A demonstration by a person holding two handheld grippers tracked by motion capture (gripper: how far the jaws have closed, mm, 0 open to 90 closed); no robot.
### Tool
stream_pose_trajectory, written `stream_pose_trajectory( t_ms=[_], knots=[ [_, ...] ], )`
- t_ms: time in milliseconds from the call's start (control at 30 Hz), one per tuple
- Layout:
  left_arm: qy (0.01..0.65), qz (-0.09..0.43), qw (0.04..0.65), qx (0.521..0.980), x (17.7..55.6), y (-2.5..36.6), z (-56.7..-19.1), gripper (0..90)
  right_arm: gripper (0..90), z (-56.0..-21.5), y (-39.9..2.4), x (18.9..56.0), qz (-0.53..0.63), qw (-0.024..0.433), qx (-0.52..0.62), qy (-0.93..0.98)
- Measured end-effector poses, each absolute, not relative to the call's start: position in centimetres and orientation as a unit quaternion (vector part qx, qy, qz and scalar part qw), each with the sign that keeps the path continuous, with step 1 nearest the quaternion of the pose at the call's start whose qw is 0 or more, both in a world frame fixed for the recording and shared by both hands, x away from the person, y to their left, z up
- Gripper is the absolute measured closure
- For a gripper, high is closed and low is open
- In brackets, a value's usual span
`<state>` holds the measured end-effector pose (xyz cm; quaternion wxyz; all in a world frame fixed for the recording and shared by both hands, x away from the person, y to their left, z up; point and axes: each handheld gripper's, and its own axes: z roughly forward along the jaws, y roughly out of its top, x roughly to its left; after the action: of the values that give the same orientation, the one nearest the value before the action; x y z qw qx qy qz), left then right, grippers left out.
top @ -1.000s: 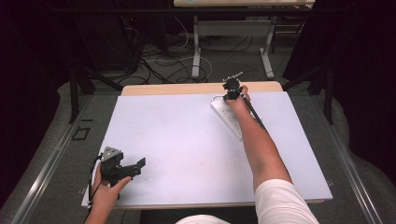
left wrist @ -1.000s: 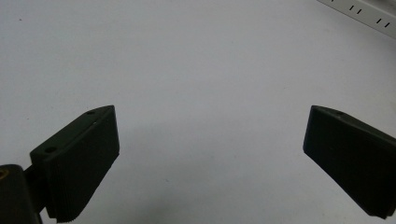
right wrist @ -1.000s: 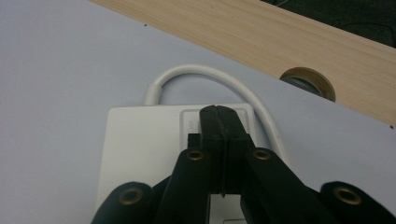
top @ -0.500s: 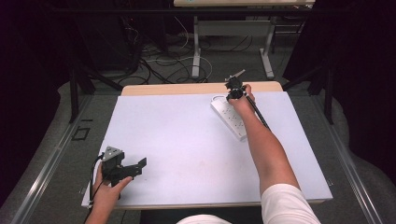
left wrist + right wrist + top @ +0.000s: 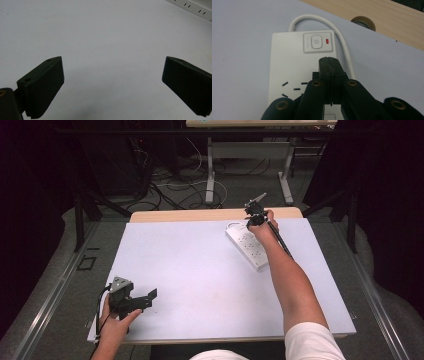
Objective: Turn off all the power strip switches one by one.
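Power strip (image 5: pixel 246 244), white and long, is lying at the far right of a pale sheet (image 5: pixel 200 270) that is covering the table, angled from its far end toward the near right. Its switch end is being shown in the right gripper view, where a power button (image 5: pixel 316 42) with a small red light (image 5: pixel 327 41) beside it is sitting in a raised panel, and a white cord (image 5: pixel 342 42) is looping out from that end and running down the strip's side. The right gripper (image 5: pixel 329 62) is being held just above the strip, its tips hovering near the button panel, with its two black jaws pressed together and nothing pinched between them. A bare forearm is being stretched across the sheet behind it. The left gripper (image 5: pixel 145 297) is being held low at the near left corner, well apart from the strip, its jaws spread wide with only bare sheet between them. A strip of wooden tabletop (image 5: pixel 200 214) is showing beyond the sheet.
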<state>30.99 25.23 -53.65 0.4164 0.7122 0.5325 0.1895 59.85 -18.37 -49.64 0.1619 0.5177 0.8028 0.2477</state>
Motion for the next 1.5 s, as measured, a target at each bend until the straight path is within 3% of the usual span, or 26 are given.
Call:
stream_pose_trajectory(
  t_ms=[600,1500],
  knots=[
    [0.530,0.189,0.412,0.717,31.2,25.0,-53.7,4.1,90.0,-50.2,-19.7,59.1,0.234,0.126,0.543,0.796],
    [0.530,0.191,0.412,0.716,31.2,25.0,-53.7,4.1,90.0,-51.2,-19.8,59.1,0.245,0.113,0.552,0.789]
  ],
)
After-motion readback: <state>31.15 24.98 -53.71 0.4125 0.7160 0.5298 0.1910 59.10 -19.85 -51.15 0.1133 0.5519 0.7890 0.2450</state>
